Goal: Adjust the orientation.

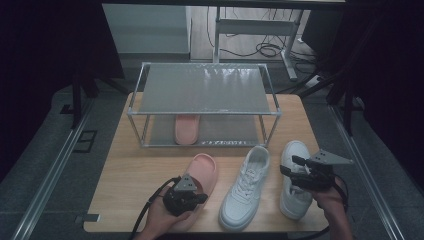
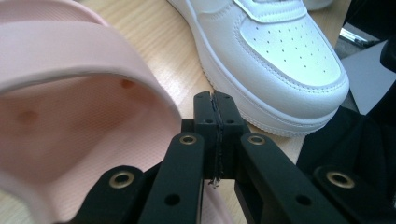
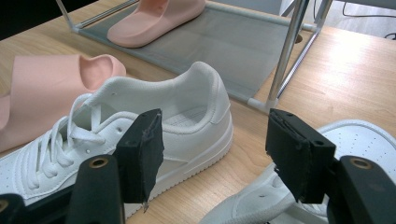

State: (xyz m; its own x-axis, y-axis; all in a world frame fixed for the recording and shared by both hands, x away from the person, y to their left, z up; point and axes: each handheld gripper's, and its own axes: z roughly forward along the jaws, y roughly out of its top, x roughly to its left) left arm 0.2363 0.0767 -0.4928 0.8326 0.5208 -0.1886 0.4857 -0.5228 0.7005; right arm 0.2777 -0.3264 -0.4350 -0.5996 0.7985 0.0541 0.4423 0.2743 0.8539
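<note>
On the wooden tabletop [image 1: 125, 190] in front of me, my left claw [image 1: 196, 198] sits clenched, its two black jaws pressed flat together with nothing between them, hovering at the near right edge of the pink slipper [image 1: 200, 172] that lies left of centre. In the left gripper view the slipper's strap [image 2: 70, 51] arches just beside the closed jaws, with a white toe cap close to the right. Next along, the left white sneaker [image 1: 246, 187] lies laced, angled with its heel toward the far side. Farther right, my right claw [image 1: 290, 166] stands released, jaws wide apart and holding nothing, poised over the right white sneaker [image 1: 294, 150]. At the far side of the tabletop, a metal-framed shoe rack [image 1: 205, 90] with two mesh shelves carries a second pink slipper [image 1: 186, 129] on its lower shelf.
</note>
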